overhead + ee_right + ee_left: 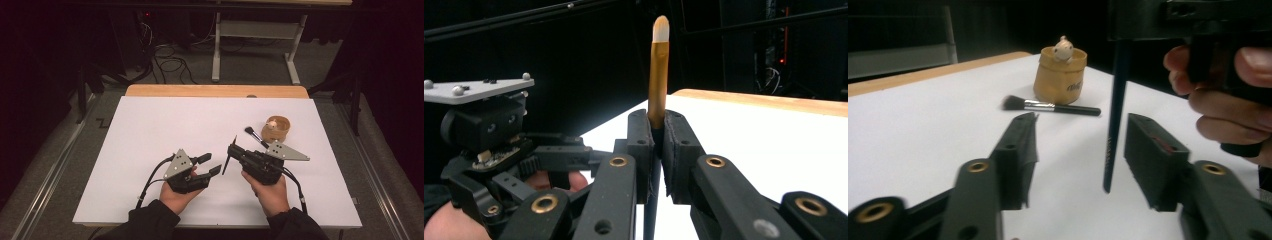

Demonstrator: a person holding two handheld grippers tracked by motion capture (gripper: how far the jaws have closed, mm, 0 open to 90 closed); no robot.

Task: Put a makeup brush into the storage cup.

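Slim brush (658, 70): the lower handle drops out of sight behind the right gripper's links in the right gripper view. In the high view it is only a thin dark line (229, 156); the bristle end cannot be made out there.

Right gripper (235, 151): held in the person's right hand (270, 190) low over the white bench (150, 130), jaws pointing toward the left gripper. Jaws nearly closed, clamped on the slim brush at the base of its gold ferrule; the pale tip stands upright above them.

Left gripper (211, 164): held in the left hand (176, 196), jaws wide apart with nothing between the pads.

The left gripper view shows the dark handle (1114, 110) hanging vertical between the spread jaws, its end just above the bench. It also shows a second makeup brush (1048, 106) lying flat just before a tan cup (1059, 77) with a small figure (1063, 49) at the rim. In the high view the cup (276, 129) sits right of centre, that brush (255, 136) beside it.
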